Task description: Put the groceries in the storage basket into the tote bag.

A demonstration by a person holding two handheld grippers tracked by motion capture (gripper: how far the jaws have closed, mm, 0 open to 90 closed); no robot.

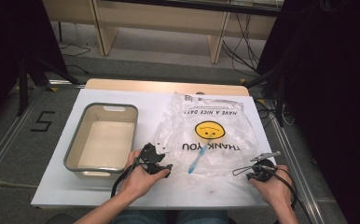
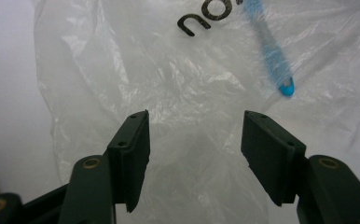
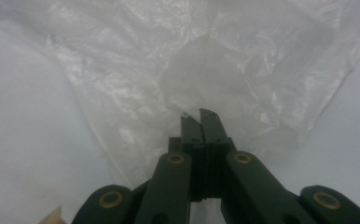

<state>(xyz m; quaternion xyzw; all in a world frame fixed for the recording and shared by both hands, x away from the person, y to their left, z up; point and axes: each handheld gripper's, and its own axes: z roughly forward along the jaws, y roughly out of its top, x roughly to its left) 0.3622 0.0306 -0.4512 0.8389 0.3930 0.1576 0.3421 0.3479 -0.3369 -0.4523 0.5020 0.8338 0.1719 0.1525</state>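
A clear plastic bag (image 1: 215, 135) printed with a yellow smiley and "THANK YOU" lies flat on the white table (image 1: 122, 193). Inside it lies a blue toothbrush (image 1: 198, 158), its handle end also visible in the left gripper view (image 2: 274, 53). My left gripper (image 1: 162, 157) rests at the bag's near left edge, and its jaws (image 2: 194, 135) stand open over the film with nothing pinched. At the bag's near right corner my right gripper (image 1: 247, 171) is shut, its tips (image 3: 200, 114) closed on the puckered bag film (image 3: 178, 70).
A grey-rimmed tub (image 1: 75, 140) with a pale empty inside stands left of the bag, close to my left hand. Bare white tabletop runs along the near edge. The floor beyond the table's far edge has cables and wooden furniture legs.
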